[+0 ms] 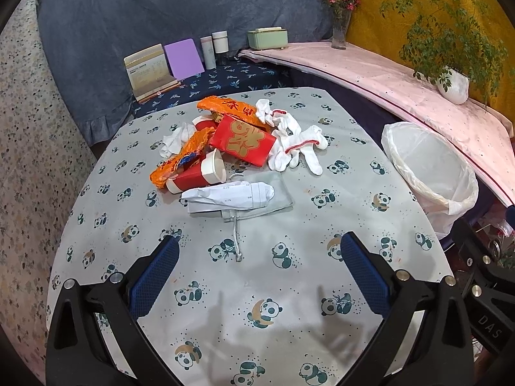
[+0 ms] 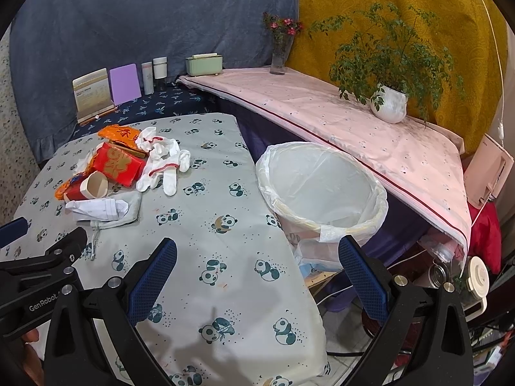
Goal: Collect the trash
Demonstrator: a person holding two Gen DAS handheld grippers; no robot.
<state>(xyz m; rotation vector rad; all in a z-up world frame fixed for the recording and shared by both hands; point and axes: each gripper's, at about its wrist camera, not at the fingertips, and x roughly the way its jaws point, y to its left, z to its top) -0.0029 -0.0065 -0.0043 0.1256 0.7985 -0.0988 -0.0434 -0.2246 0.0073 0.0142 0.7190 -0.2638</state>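
Note:
A heap of trash lies in the middle of the panda-print table point(image 1: 322, 225): a red packet point(image 1: 243, 140), orange wrappers point(image 1: 180, 160), a red paper cup point(image 1: 196, 175), white gloves point(image 1: 299, 148), crumpled receipts point(image 1: 228, 194) on a grey pouch point(image 1: 273, 189). The same heap shows at the left of the right wrist view, with the red packet point(image 2: 117, 164) and gloves point(image 2: 164, 164). My left gripper point(image 1: 257, 251) is open above the near table, short of the heap. My right gripper point(image 2: 257, 254) is open over the table's right edge, beside the white-lined bin point(image 2: 322, 186).
The lined bin point(image 1: 431, 173) stands off the table's right side, below a pink-covered shelf point(image 2: 354, 122) with a potted plant point(image 2: 388, 103) and a flower vase point(image 2: 280, 54). Behind the table stand a calendar point(image 1: 149, 74), purple card, bottles and a green box point(image 1: 267, 38).

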